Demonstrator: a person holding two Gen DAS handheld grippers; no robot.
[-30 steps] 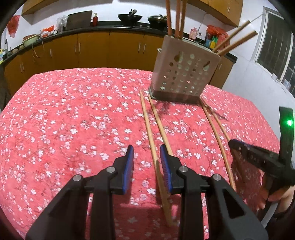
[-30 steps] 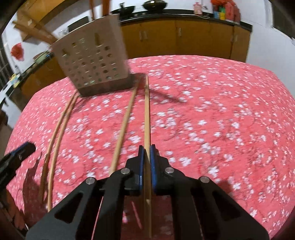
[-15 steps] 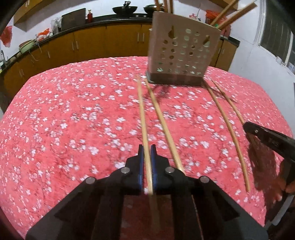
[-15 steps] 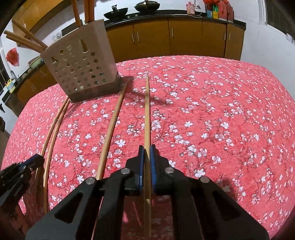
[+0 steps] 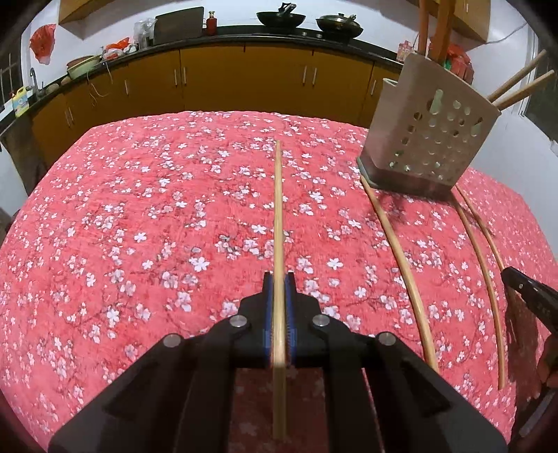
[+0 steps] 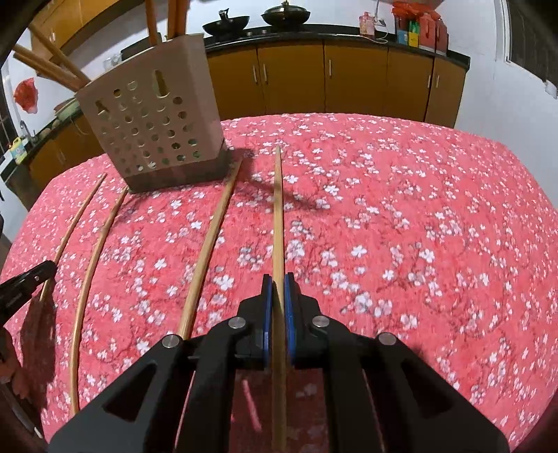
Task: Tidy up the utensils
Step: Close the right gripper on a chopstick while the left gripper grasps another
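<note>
Left claw (image 5: pixel 278 280) is clamped on a long pale wooden chopstick (image 5: pixel 278 209), which runs straight up the centre of the left wrist view over the red floral-cloth desk (image 5: pixel 139 209). Right claw (image 6: pixel 278 280) is clamped on a second wooden chopstick (image 6: pixel 278 216), centred in its own view. The beige perforated plastic utensil holder (image 5: pixel 429 139) stands upper right in the left view, sticks poking out of it. Three loose chopsticks (image 5: pixel 401 251) lie on the cloth below the holder.

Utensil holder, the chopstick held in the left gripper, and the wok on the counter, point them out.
utensil holder (image 5: pixel 432 129), left wrist view, perforated front wall
chopstick (image 5: pixel 278 209), left wrist view, mid shaft ahead of the left gripper (image 5: pixel 278 278)
wok (image 5: pixel 279 17), left wrist view, bowl
</note>
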